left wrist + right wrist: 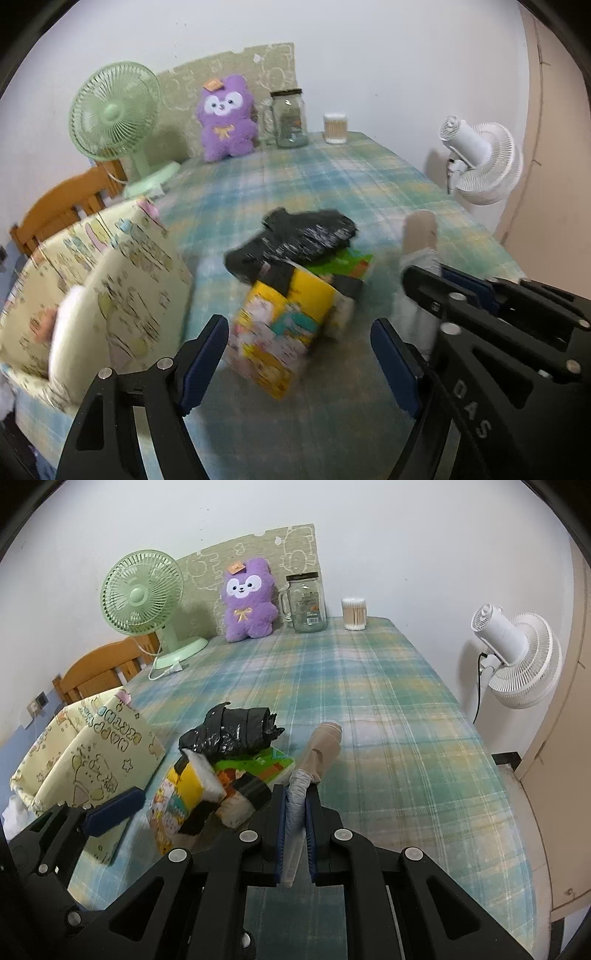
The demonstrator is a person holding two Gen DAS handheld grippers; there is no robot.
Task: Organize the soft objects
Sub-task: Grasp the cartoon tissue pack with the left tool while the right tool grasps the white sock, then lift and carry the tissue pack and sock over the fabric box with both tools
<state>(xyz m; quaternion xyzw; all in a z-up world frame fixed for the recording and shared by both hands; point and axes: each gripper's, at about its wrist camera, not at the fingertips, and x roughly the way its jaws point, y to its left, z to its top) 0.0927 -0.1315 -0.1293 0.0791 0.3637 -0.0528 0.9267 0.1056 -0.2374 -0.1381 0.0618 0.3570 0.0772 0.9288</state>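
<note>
**Now in hand: one soft roll leaves the pile**

Here the right gripper [295,812] is clamped tight on a grey-white soft roll [300,783] whose beige end [325,743] juts forward over the plaid tablecloth [388,709]. Beside it, the left gripper [299,354] hangs with its jaws spread wide and nothing between them, poised over the heap near the table's front edge. That heap holds a yellow cartoon-printed tissue pack [273,332], a green pack [255,766], a black-and-white bundle [240,797] and a crumpled black plastic bag [232,734] on top.

At the table's left edge stands a cream fabric storage box [92,760], its printed panel showing outlined block letters too distorted to read with confidence. By the look of it, sorting is at an early stage: a white item [70,332] shows inside the box, one roll is gripped, and the piled packs and bag remain to be dealt with.

Along the far edge sit a green desk fan [142,594], a purple plush toy [247,598], a glass jar [306,603] and a tub of cotton swabs [354,613]. The right gripper's body carries the letters "DAS" [472,410].
</note>
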